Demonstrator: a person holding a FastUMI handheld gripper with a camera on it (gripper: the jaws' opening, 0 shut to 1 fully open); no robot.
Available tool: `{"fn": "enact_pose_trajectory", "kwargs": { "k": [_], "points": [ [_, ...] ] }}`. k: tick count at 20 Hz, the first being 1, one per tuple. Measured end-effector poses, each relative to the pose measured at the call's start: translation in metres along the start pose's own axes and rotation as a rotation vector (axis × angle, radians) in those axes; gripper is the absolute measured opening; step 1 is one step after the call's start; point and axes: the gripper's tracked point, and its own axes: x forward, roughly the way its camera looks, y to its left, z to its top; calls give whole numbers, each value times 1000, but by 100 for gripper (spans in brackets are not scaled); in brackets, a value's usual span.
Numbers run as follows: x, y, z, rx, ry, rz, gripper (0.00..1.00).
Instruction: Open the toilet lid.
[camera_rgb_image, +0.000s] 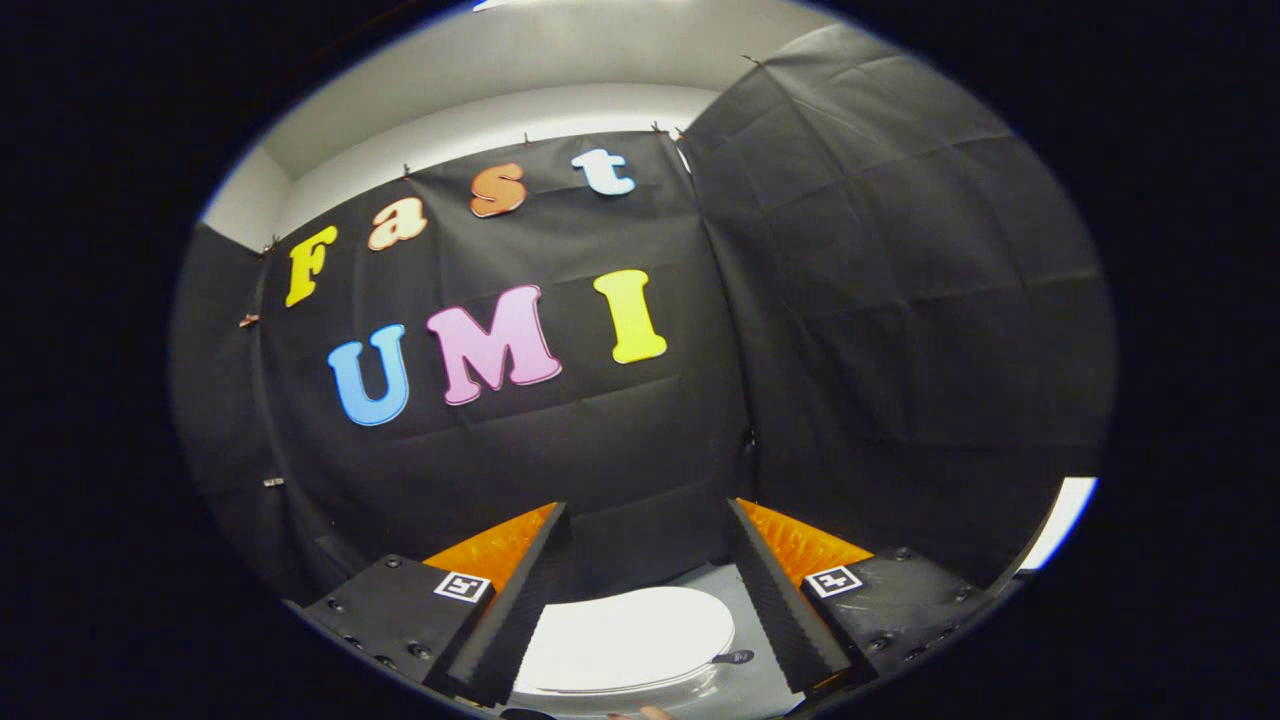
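Note:
A white toilet lid (628, 636) lies closed and flat, seen low between my two fingers and well below them. My gripper (648, 515) is open, its black ribbed fingers (520, 600) with orange backs spread wide with nothing between them. The fingers point toward the black cloth wall, with the toilet some distance beneath. A small dark fitting (735, 657) sits on the grey surface just right of the lid.
Black cloth walls (880, 300) close in ahead and to the right, meeting at a corner seam. A grey floor or base (770, 690) surrounds the toilet. A fingertip of a person's hand (652, 713) shows at the very bottom.

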Motion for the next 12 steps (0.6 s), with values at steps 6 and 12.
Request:
{"fn": "enact_pose_trajectory", "kwargs": {
  "k": [6, 12],
  "points": [
    [49, -62, -88, 182, 189, -88, 98],
    [74, -116, -187, 414, 337, -163, 98]
  ]
}}
